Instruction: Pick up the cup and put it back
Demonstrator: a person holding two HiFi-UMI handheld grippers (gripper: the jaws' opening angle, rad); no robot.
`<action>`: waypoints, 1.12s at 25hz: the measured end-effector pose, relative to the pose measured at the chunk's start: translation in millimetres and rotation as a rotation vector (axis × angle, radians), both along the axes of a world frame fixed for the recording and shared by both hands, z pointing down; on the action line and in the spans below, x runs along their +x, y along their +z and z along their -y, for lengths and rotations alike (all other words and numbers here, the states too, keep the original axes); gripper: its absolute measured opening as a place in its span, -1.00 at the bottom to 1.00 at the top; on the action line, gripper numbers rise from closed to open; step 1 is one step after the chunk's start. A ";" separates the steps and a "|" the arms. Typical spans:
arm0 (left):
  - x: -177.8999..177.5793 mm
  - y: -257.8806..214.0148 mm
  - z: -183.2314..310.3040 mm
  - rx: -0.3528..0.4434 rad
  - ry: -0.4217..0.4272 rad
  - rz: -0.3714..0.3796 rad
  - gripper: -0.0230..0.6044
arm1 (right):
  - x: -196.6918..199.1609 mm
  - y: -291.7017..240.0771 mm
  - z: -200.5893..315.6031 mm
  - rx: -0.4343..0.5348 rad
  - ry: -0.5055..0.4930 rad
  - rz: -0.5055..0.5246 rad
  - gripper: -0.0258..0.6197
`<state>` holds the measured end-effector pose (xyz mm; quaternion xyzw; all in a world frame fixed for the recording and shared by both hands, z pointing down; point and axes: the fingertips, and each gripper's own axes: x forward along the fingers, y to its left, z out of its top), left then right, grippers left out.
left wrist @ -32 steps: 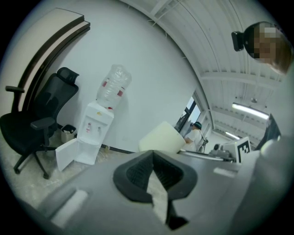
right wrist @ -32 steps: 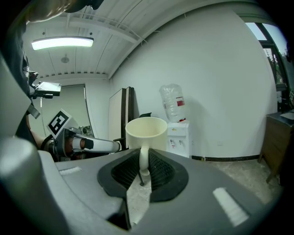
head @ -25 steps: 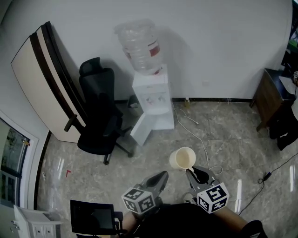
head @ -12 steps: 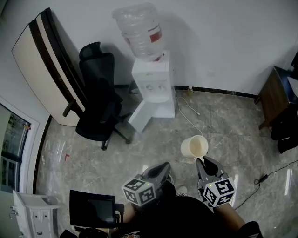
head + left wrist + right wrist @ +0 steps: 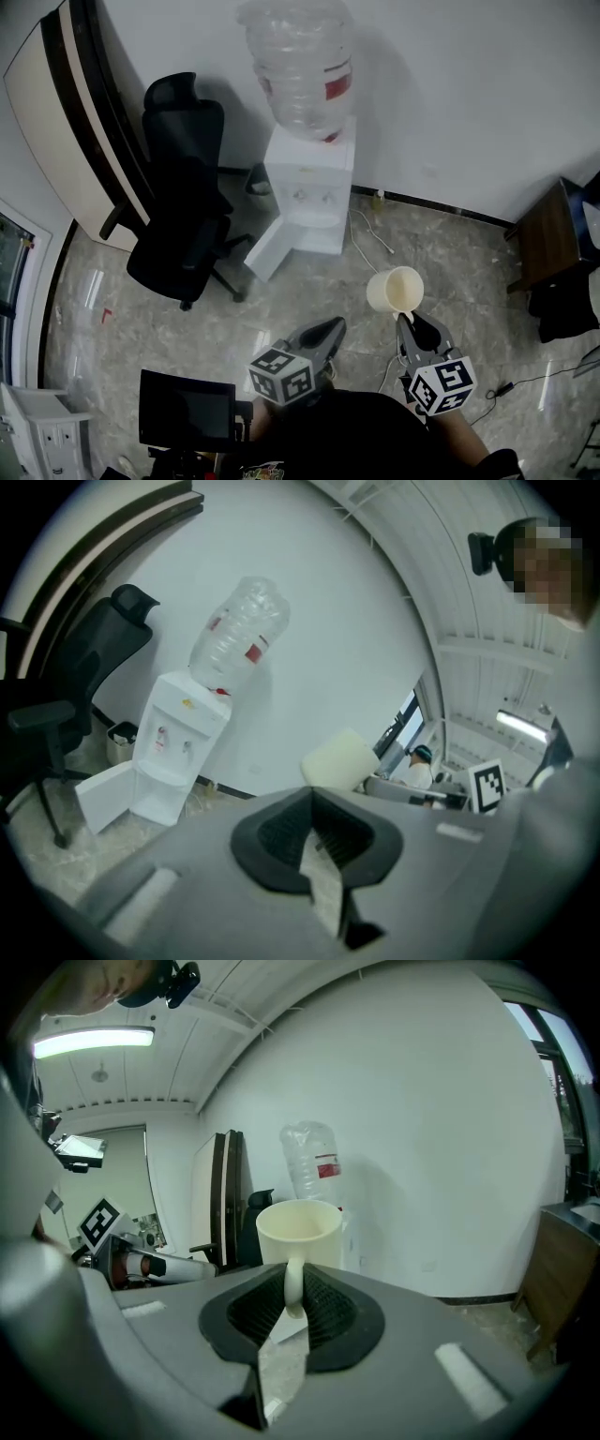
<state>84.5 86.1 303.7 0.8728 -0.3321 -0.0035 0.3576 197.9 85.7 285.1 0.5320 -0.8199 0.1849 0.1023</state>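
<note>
A cream cup [image 5: 396, 289] hangs in the air over the stone floor, upright with its mouth up. My right gripper [image 5: 405, 323] is shut on the cup's handle; in the right gripper view the cup [image 5: 298, 1232] stands just beyond the pads, and the handle is pinched in my right gripper [image 5: 291, 1302]. My left gripper [image 5: 330, 326] is beside it on the left, shut with nothing between its fingers. In the left gripper view the cup [image 5: 339, 759] shows to the right above my left gripper [image 5: 314, 832].
A white water dispenser [image 5: 305, 192] with a clear bottle [image 5: 300, 66] stands against the wall ahead, its lower door swung open. A black office chair [image 5: 183, 216] is to its left, a dark cabinet [image 5: 548, 239] at the right, and a monitor [image 5: 183, 412] at the lower left. A cable [image 5: 370, 239] lies on the floor.
Both grippers and the cup have been carried forward toward the water dispenser, which now looks larger and nearer. The grip on the cup's handle is unchanged.
</note>
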 end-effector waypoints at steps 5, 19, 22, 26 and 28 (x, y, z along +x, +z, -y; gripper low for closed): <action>-27.8 3.0 66.2 0.003 -0.022 0.025 -0.91 | -29.5 -9.3 84.5 0.025 -0.040 -0.018 -0.75; -95.9 36.4 178.6 -0.116 -0.362 0.026 -0.91 | -89.4 23.0 234.5 -0.022 -0.350 -0.043 -0.75; -90.1 40.7 206.6 -0.145 -0.460 0.028 -0.91 | -96.1 31.8 266.6 -0.023 -0.493 -0.047 -0.75; -77.7 50.1 236.1 -0.175 -0.574 0.037 -0.91 | -104.9 44.9 302.6 -0.009 -0.685 -0.044 -0.75; -74.9 60.1 244.4 -0.195 -0.647 0.038 -0.91 | -113.8 57.6 314.5 -0.013 -0.792 -0.035 -0.75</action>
